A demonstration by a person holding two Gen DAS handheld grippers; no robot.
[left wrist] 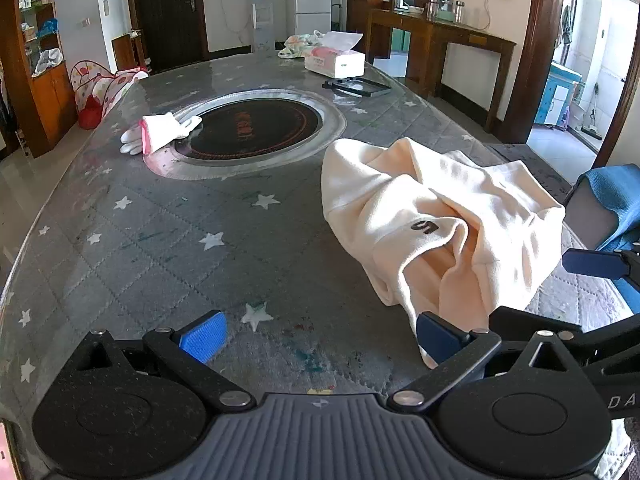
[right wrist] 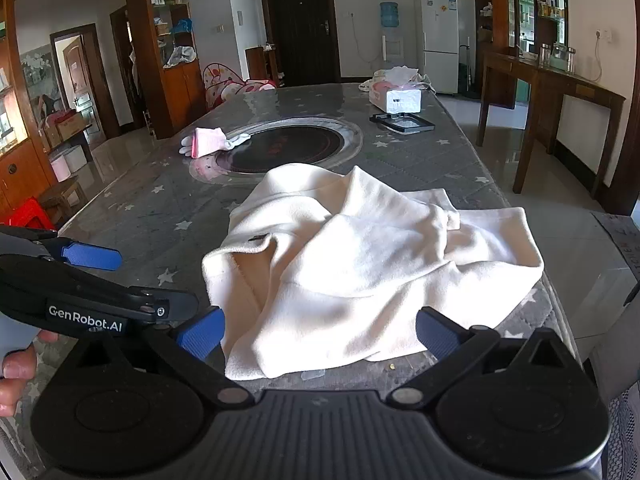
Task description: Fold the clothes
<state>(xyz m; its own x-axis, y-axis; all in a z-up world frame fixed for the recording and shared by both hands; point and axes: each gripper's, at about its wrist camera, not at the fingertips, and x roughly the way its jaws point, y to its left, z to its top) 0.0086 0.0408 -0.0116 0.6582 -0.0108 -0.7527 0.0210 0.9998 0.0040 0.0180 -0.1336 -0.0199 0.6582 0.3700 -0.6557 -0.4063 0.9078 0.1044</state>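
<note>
A crumpled cream garment (left wrist: 436, 220) with a small black mark lies in a heap near the table's near right corner; it also shows in the right wrist view (right wrist: 360, 264). My left gripper (left wrist: 320, 338) is open and empty over bare table, to the left of the garment, with its right finger close to the cloth's hanging edge. My right gripper (right wrist: 320, 332) is open and empty, its fingers spread on either side of the garment's near edge. The left gripper's blue finger (right wrist: 92, 256) shows at the left of the right wrist view.
The grey star-patterned table (left wrist: 180, 220) has a round black cooktop (left wrist: 252, 128) in its middle. White and pink gloves (left wrist: 160, 134) lie at its left rim. A tissue box (left wrist: 334, 62) and a black frame (left wrist: 358, 88) sit at the far end. A blue chair (left wrist: 612, 196) stands at right.
</note>
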